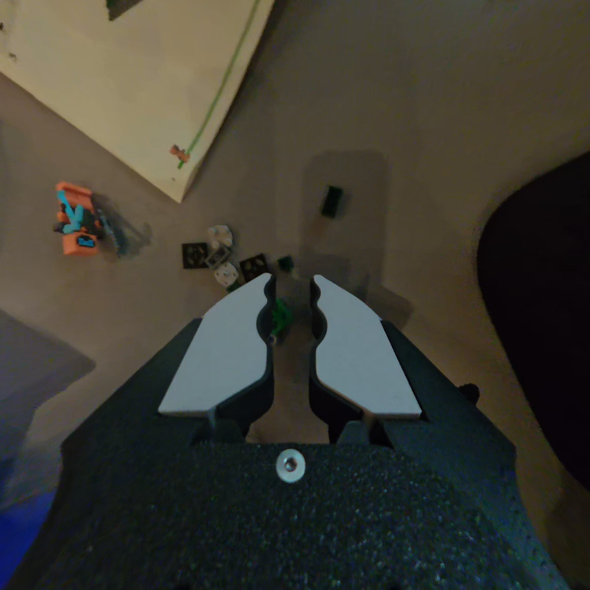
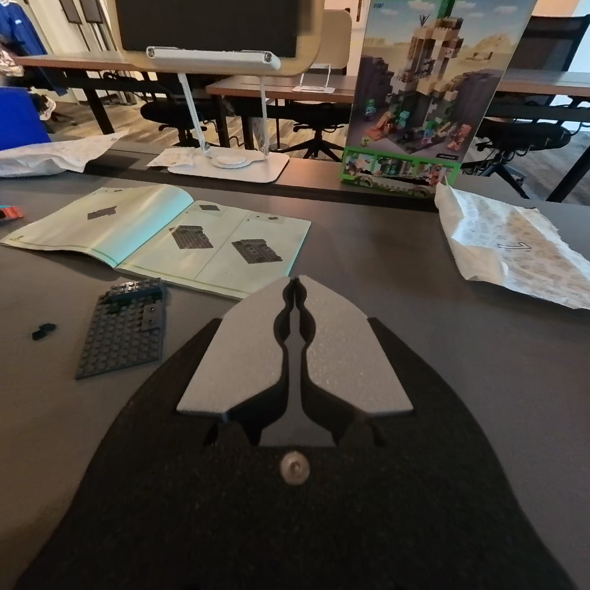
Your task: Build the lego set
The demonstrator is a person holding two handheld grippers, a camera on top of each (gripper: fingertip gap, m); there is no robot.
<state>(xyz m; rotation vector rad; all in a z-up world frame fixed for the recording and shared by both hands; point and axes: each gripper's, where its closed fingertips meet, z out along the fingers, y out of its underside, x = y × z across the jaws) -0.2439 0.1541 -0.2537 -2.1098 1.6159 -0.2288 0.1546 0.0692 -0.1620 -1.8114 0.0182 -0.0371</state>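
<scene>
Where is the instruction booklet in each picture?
Left wrist view: the instruction booklet fills the upper left corner, beyond the left gripper.
Right wrist view: it lies open left of centre, just beyond the grey baseplate.
Shared landmark: the small orange-and-teal lego build, on the left in both.

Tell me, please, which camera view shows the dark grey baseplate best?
The right wrist view: the dark grey baseplate lies flat in full sight, left of the shut right gripper. The left wrist view shows none of it.
</scene>
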